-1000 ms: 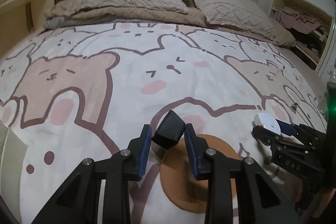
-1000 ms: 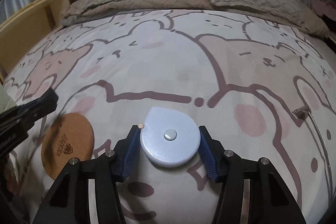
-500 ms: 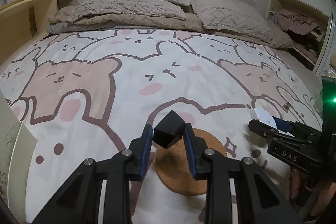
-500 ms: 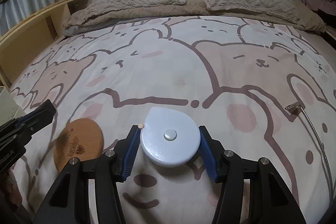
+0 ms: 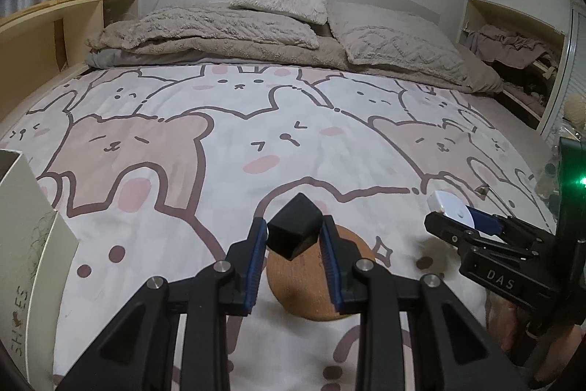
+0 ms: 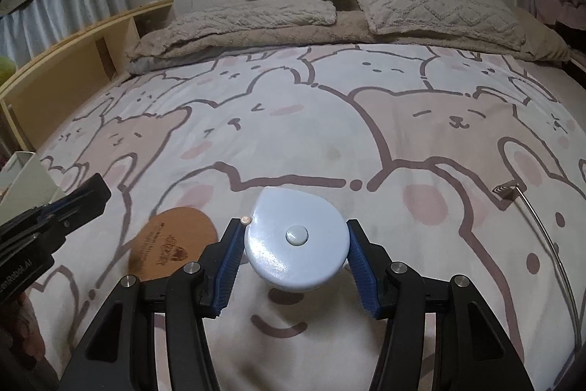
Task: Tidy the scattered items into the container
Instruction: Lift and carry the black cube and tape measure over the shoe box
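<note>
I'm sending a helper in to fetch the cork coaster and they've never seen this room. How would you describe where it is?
Start at the bed with the cartoon bear and rabbit bedspread. Near its foot end, toward the white box, a flat round brown disc lies on the fabric: the cork coaster. It is the only cork piece there and bears a dark printed logo, unlike the thin metal rod on the other side.

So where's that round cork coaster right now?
The cork coaster lies flat on the cartoon bedspread, just below the left tool and its black block; in the right view, lower left.
</note>
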The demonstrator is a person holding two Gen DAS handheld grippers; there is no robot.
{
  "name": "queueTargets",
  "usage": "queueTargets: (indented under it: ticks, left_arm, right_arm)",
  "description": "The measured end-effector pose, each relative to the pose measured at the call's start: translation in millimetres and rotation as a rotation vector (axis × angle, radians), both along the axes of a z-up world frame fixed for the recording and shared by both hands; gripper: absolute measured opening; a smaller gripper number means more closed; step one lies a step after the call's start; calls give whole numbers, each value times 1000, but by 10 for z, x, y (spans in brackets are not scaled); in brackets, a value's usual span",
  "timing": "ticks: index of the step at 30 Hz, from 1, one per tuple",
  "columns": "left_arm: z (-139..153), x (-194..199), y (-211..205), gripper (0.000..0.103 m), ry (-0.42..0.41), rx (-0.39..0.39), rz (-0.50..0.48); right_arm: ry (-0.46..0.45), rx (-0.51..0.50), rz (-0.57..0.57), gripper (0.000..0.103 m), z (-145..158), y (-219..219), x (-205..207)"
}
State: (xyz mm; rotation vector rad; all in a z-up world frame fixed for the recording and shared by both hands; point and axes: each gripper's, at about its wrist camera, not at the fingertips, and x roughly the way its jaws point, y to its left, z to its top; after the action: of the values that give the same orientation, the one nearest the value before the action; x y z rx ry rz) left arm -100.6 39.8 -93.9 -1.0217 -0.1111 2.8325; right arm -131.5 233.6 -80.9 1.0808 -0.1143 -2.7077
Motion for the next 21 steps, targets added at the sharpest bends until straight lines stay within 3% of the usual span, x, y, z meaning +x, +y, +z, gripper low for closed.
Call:
queueTargets:
  ticks: [21]
  left_arm:
    - [190,312,-96,29,57,-40,48]
  right_arm:
    - [122,42,43,56,347,-119,391]
